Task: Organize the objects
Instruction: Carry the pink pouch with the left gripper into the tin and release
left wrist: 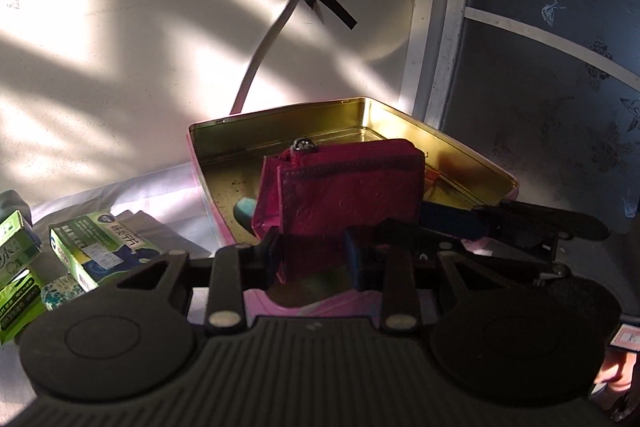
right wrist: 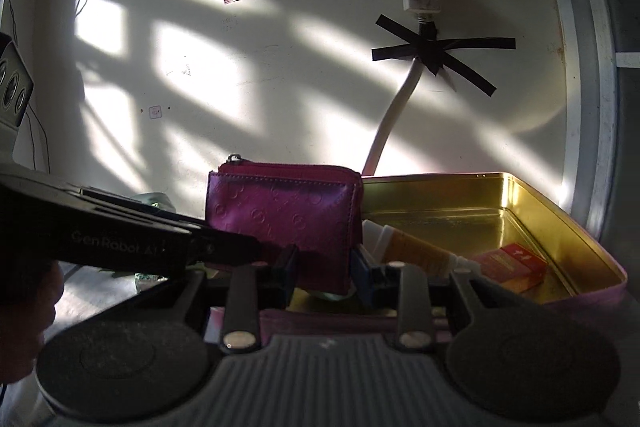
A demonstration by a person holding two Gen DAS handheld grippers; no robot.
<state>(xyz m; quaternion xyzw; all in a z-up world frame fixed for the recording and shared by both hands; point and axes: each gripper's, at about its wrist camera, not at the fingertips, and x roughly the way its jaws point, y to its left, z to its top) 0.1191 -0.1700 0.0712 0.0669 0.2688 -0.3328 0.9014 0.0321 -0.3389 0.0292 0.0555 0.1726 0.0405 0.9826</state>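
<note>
Both grippers clamp one pink pouch (left wrist: 344,187): the left gripper (left wrist: 314,259) and the right gripper (right wrist: 324,275) each pinch its lower edge, holding it upright above the near rim of the open tin (left wrist: 472,155). Inside the tin lie a tube (right wrist: 416,247) and a red box (right wrist: 516,263), with bare floor toward the back wall. Green boxes (left wrist: 100,247) sit left of the tin, outside it.

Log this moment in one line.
left tool: shut on pink zip wallet | right tool: same | above open gold tin
</note>
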